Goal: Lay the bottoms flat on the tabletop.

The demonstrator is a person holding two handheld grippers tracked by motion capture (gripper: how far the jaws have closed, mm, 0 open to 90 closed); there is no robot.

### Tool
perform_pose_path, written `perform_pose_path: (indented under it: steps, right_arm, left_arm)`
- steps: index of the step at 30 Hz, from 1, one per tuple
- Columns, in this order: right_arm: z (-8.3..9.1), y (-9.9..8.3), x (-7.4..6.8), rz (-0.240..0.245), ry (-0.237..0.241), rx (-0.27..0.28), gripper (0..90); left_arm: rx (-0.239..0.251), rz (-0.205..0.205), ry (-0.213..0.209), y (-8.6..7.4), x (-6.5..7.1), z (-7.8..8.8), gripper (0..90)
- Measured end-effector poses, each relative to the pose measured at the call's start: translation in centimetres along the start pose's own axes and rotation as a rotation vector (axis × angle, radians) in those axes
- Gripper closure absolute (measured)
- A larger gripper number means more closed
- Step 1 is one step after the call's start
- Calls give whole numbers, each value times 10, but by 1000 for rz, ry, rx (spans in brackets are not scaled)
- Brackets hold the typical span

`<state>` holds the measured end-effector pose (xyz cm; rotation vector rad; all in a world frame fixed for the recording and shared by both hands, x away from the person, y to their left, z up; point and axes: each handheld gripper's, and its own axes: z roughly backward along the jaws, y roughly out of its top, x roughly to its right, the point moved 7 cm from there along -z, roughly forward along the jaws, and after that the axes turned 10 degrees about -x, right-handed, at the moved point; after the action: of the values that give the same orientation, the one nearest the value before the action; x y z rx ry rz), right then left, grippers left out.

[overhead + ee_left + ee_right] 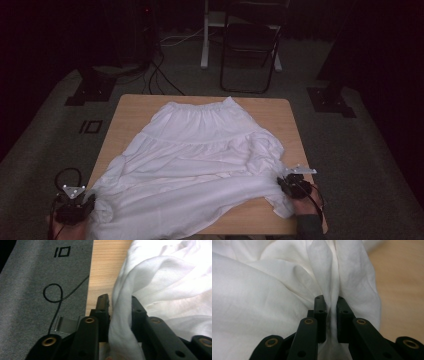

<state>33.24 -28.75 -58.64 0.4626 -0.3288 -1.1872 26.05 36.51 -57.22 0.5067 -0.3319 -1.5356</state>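
A white tiered skirt (200, 150) lies spread on the wooden table (135, 107), waistband toward the far edge and hem toward me. My left gripper (92, 201) sits at the near left corner by the hem. In the left gripper view its jaws (120, 302) stand apart, with a fold of the skirt (162, 277) lying loosely between them. At the near right side of the hem is my right gripper (281, 183). In the right gripper view its jaws (331, 303) are pinched on a thin vertical fold of the skirt (262, 302).
Grey carpet surrounds the table. A black folding chair (247, 45) and a white post (205, 35) stand beyond the far edge, with cables (160, 75) and dark stand bases (90, 90) on the floor. A looped black cable (52, 292) lies on the carpet left of the table.
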Motion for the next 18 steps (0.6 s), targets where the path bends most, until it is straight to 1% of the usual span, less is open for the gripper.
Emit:
perform_pose_path:
  steps: [1,2,3,4,5,6,7,8,10,11,13,14,15,16,17,18]
  right_arm:
    - [0,0,0,0,0,0,817]
    - [9,-14,3,-12,-5,-16,818]
    - [9,-14,3,-12,-5,-16,818]
    - [17,-27,5,-21,-9,-33,816]
    - [20,-32,6,-23,-8,-41,811]
    - [24,-37,6,-29,-4,-47,796]
    - [24,-37,6,-29,-4,-47,796]
    - [29,-42,7,-30,0,-33,693]
    - [37,-37,6,-4,4,27,606]
    - [37,-37,6,-4,4,27,606]
    - [46,-26,4,20,-4,91,544]
    - [53,-9,1,36,-8,138,516]
    - [54,0,0,49,-10,156,507]
    - [54,0,0,49,-10,156,507]
    - [55,11,-2,59,-13,173,502]
    - [50,32,-4,73,-15,196,500]
  left_arm:
    - [11,2,-8,1,0,1,713]
    - [26,3,-16,3,1,2,686]
    - [45,3,-19,5,2,4,686]
    - [76,1,-32,10,5,8,637]
    - [76,1,-32,10,5,8,613]
    - [89,-1,-38,13,7,10,592]
    - [98,-8,-43,16,9,12,592]
    - [127,-24,-49,24,14,16,560]
    - [151,-30,-61,32,18,21,533]
    - [151,-30,-61,32,18,21,518]
    - [175,-35,-76,41,24,25,510]
    - [180,-43,-79,45,27,26,498]
    - [189,-57,-89,54,34,27,492]
    - [189,-57,-89,54,34,27,486]
    - [192,-64,-93,58,38,26,486]
    - [194,-76,-96,61,43,25,480]
